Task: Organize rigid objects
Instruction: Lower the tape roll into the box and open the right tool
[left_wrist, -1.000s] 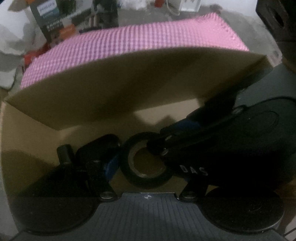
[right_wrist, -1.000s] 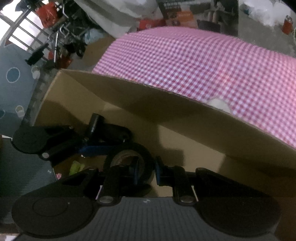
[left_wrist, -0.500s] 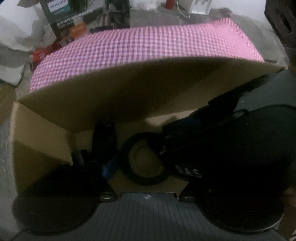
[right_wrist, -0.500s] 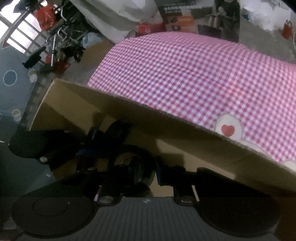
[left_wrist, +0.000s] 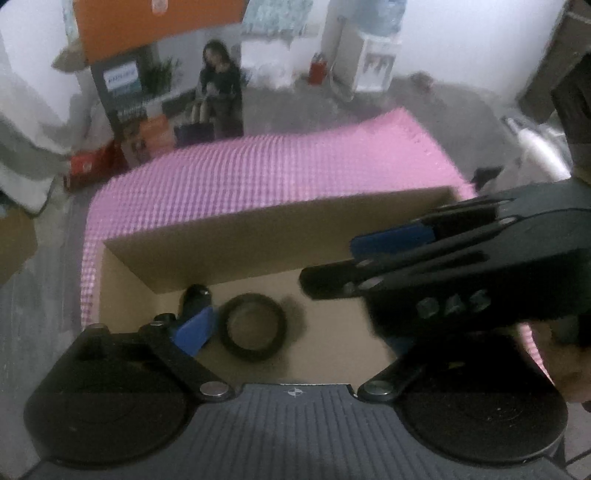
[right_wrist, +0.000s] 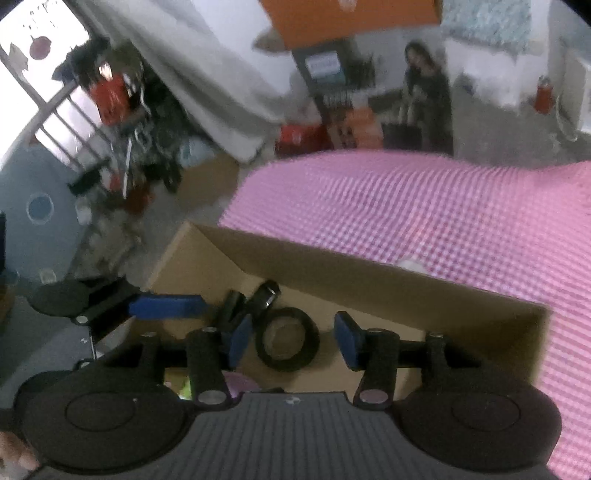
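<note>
A black tape roll (left_wrist: 253, 326) (right_wrist: 288, 339) lies flat on the floor of an open cardboard box (left_wrist: 258, 240) (right_wrist: 406, 295). Beside it are two short black cylindrical parts (left_wrist: 194, 295) (right_wrist: 264, 295). My right gripper (right_wrist: 293, 341) hovers above the roll with its jaws opening. The roll shows between the blue pads (right_wrist: 347, 345), untouched. My left gripper (left_wrist: 295, 332) is above the box with its jaws opening wide and nothing in them. Its right finger is hidden behind the right gripper (left_wrist: 406, 258). In the right wrist view the left gripper (right_wrist: 166, 306) reaches in from the left.
The box stands on a pink checked cloth (left_wrist: 277, 170) (right_wrist: 406, 206). Small green and purple things (right_wrist: 184, 387) lie in the box's near corner. A hand (left_wrist: 569, 369) shows at the right edge. Cartons, red items and a railing (right_wrist: 55, 110) crowd the floor beyond.
Both grippers have lifted up out of the box. The right one was shut on the tape roll's rim, let it go and spread its jaws. The left jaws spread wider.
</note>
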